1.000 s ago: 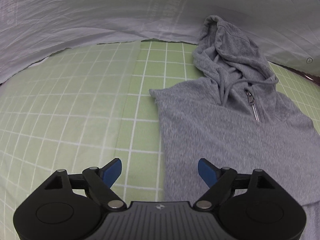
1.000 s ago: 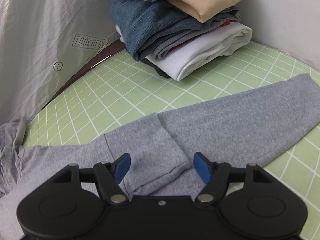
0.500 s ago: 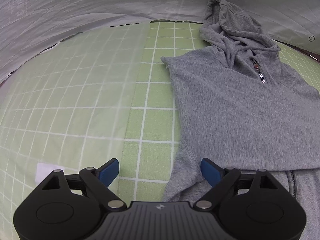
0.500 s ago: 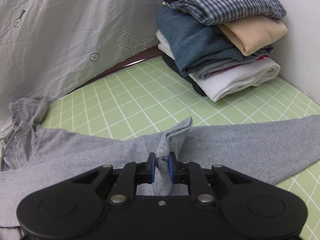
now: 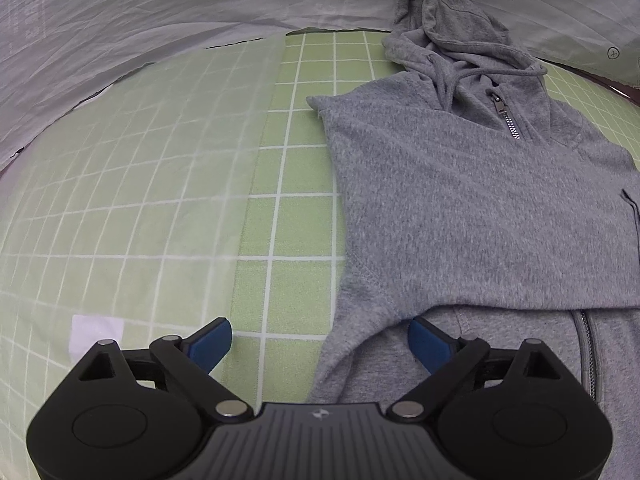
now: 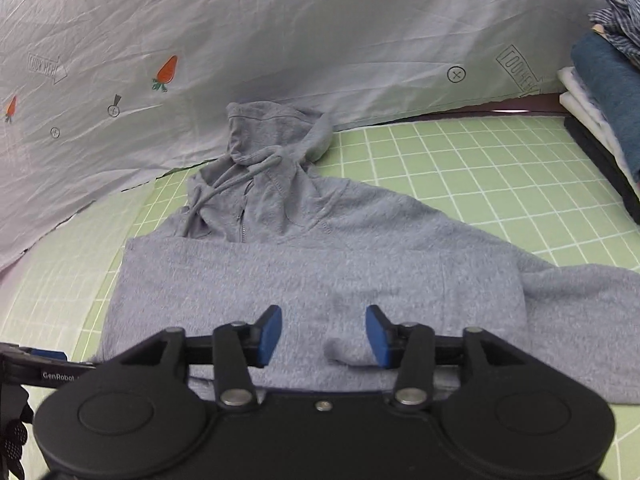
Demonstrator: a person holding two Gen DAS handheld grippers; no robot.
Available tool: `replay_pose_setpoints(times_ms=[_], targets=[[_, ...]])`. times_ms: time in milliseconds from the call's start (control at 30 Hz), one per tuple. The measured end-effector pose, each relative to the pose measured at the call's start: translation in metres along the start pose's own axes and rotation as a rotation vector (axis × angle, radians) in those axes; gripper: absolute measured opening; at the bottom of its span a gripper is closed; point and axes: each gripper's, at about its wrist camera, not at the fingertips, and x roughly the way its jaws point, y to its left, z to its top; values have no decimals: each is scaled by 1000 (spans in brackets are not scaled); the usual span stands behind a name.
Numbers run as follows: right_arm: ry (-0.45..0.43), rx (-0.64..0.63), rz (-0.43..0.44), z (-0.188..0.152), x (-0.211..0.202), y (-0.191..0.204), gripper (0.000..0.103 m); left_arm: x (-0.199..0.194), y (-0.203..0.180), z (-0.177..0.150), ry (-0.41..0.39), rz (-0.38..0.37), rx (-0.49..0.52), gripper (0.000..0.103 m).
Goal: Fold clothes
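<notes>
A green mat with white squares point(image 6: 480, 168) is being covered in the middle of the frame by a gray hoodie point(image 6: 320, 264) lying flat. A pile of folded clothes point(image 6: 608, 92) is being held up at the right edge.

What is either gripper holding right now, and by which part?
Nothing. The right gripper is opening above the folded-over sleeve of the gray hoodie; the left gripper is opening wide over its edge, pads clear.

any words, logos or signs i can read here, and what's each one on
"GenRobot", end cut off: left gripper, at the edge of the right wrist view.
"LOOK HERE" in an arrow outline, blurred, twice: white sheet.
Circled crosses: same sheet, signs only.
Small logo on the left gripper body: no letters readable.
</notes>
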Motion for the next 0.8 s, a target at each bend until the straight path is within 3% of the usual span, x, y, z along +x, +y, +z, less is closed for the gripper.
replay_pose_setpoints(times_ms=[33, 67, 100, 200, 433, 600, 800], targets=[[-5, -9, -13, -1, -2, 2, 72, -3, 1, 0, -4, 4, -1, 95], [-11, -17, -26, -2, -4, 3, 89, -6, 1, -1, -8, 4, -4, 95], [-24, -8, -48, -2, -9, 0, 97, -10, 1, -1, -16, 3, -4, 95], [-67, 16, -107, -6, -24, -15, 103, -23, -1, -2, -44, -1, 3, 95], [-98, 60, -243, -39, -59, -58, 103, -59, -24, -6, -134, -98, 37, 99], [-53, 102, -261, -58, -67, -93, 103, -73, -58, -8, -190, -138, 49, 99], [-80, 127, -304, -55, -70, -134, 103, -73, -111, 4, -208, -219, 84, 99]])
